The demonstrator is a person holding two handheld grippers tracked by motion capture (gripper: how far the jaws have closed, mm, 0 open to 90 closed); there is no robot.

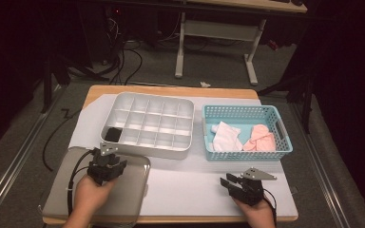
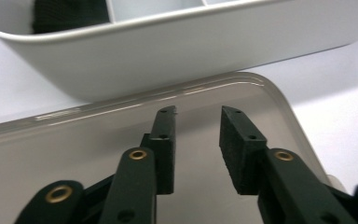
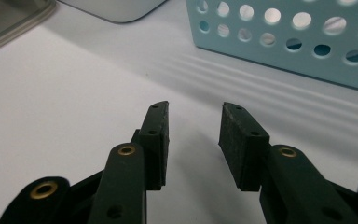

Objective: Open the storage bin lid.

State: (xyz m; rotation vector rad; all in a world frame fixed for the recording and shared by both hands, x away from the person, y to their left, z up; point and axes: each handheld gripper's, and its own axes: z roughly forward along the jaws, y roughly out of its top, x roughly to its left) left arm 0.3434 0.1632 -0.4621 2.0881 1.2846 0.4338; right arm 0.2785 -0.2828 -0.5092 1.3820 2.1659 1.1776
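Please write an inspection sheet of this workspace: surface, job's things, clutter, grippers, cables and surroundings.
Surface: wooden table under a white sheet.
Job's things: white divided organizer with a dark item in its near-left compartment; grey lid lying flat at the table's near-left corner; blue basket holding a white cloth and a pink cloth.
Clutter: nothing seen.
Grippers: left gripper open over the lid, nothing between its jaws; right gripper open over the bare sheet, nothing between its jaws.
Cables: one trails from each gripper; more lie on the floor beyond the table.
Surroundings: dark room, white desk frame behind.
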